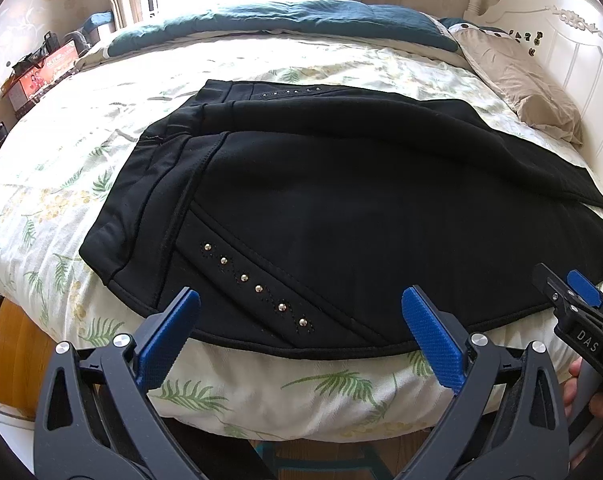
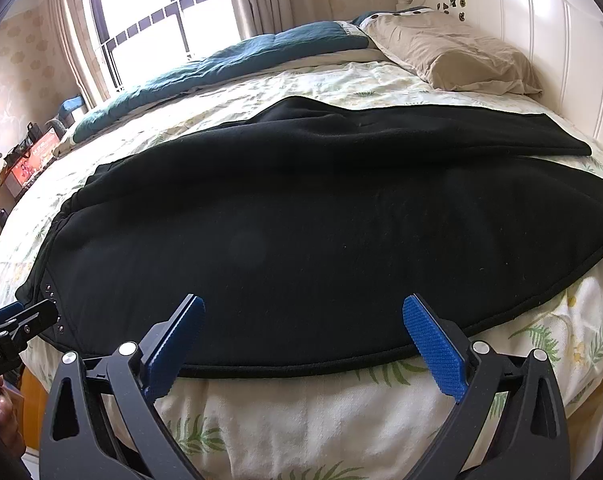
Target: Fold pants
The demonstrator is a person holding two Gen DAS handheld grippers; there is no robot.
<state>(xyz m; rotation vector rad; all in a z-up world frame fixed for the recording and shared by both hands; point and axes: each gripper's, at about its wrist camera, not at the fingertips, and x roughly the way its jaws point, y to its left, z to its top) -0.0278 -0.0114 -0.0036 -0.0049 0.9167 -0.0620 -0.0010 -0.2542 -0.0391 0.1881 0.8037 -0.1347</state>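
Black pants [image 1: 321,200] lie spread flat across the bed, waistband to the left, legs running right. A row of silver studs [image 1: 257,288] marks the near pocket seam. My left gripper [image 1: 301,304] is open and empty, hovering over the pants' near edge by the studs. My right gripper [image 2: 303,312] is open and empty, over the near edge of the pant leg [image 2: 341,240]. The right gripper's tip shows at the right of the left wrist view [image 1: 573,296]. The left gripper's tip shows at the left of the right wrist view [image 2: 17,320].
The bed has a leaf-print quilt [image 1: 61,160]. A teal blanket [image 1: 281,20] lies along the far side, a beige pillow [image 2: 461,56] by the white headboard [image 2: 561,40]. A cluttered side table [image 1: 41,72] stands far left. The bed's near edge drops off under the grippers.
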